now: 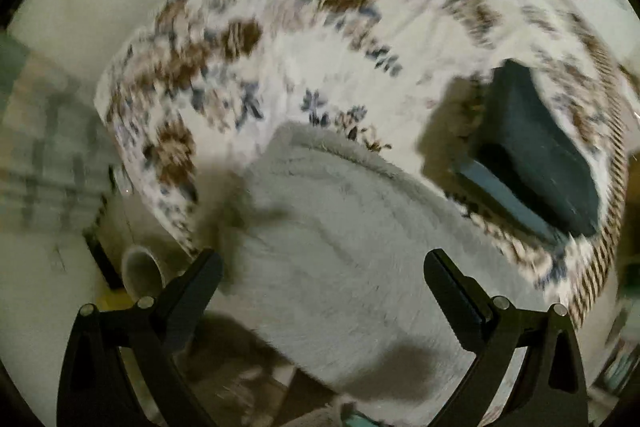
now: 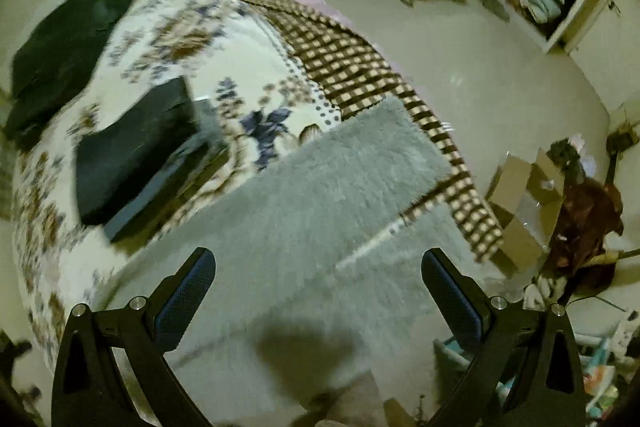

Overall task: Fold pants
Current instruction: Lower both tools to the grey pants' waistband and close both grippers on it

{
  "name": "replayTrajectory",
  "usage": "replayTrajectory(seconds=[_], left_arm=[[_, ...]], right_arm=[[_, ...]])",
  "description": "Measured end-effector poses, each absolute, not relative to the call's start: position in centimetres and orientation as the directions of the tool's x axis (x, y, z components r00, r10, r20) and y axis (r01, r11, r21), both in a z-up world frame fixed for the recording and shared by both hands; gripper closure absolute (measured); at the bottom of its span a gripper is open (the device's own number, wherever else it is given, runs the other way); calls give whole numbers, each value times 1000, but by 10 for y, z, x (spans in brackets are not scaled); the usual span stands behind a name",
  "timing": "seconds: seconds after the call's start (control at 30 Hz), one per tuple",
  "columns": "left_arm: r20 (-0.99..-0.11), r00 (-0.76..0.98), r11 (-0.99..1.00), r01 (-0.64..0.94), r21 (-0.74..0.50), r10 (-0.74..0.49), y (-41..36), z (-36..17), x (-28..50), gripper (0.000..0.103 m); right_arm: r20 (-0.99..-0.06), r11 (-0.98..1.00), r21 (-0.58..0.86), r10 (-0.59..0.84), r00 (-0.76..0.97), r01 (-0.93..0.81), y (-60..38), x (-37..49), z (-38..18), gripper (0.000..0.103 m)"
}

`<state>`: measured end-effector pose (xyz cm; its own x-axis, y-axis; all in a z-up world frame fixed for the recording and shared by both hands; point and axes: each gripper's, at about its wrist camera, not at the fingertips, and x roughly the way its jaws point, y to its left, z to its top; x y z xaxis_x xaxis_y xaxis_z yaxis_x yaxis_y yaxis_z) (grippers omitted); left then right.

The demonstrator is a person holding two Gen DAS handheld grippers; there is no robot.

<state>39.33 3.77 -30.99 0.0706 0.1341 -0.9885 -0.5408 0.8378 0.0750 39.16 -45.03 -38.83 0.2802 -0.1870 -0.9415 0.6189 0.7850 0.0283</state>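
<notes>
Your left gripper (image 1: 322, 269) hangs above the bed with its fingers spread wide and nothing between them, tilted down at the pale grey fluffy pants (image 1: 340, 227). Your right gripper (image 2: 318, 269) is the same story: fingers (image 2: 188, 291) wide apart, empty, held over the same grey pile from the other side. Neither tool touches the fabric in either view.

From the right wrist, the grey fluffy pants (image 2: 320, 199) run as a broad band straight out ahead of the fingers, across the floral bedspread (image 2: 168, 39) and up to its brown checked border (image 2: 352, 67) at the bed's edge. From the left wrist, the same garment fills the space between and beyond the fingers, its far edge lying on the floral bedspread (image 1: 280, 39).

A folded dark garment (image 2: 136, 147) sits on the cover just beside the grey one, and another dark garment (image 2: 64, 51) lies further back. Both pictures are motion-blurred.
</notes>
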Motion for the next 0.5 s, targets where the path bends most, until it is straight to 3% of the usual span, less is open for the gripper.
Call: replayTrajectory(seconds=[0.23, 0.5], left_arm=[[-989, -77, 739, -658, 147, 127, 51, -446, 476, 0], [-977, -184, 631, -748, 209, 105, 77, -553, 516, 0]], right_arm=[[-973, 693, 14, -156, 169, 721, -527, 495, -533, 0], [-994, 567, -10, -92, 51, 823, -594, 536, -636, 0]])
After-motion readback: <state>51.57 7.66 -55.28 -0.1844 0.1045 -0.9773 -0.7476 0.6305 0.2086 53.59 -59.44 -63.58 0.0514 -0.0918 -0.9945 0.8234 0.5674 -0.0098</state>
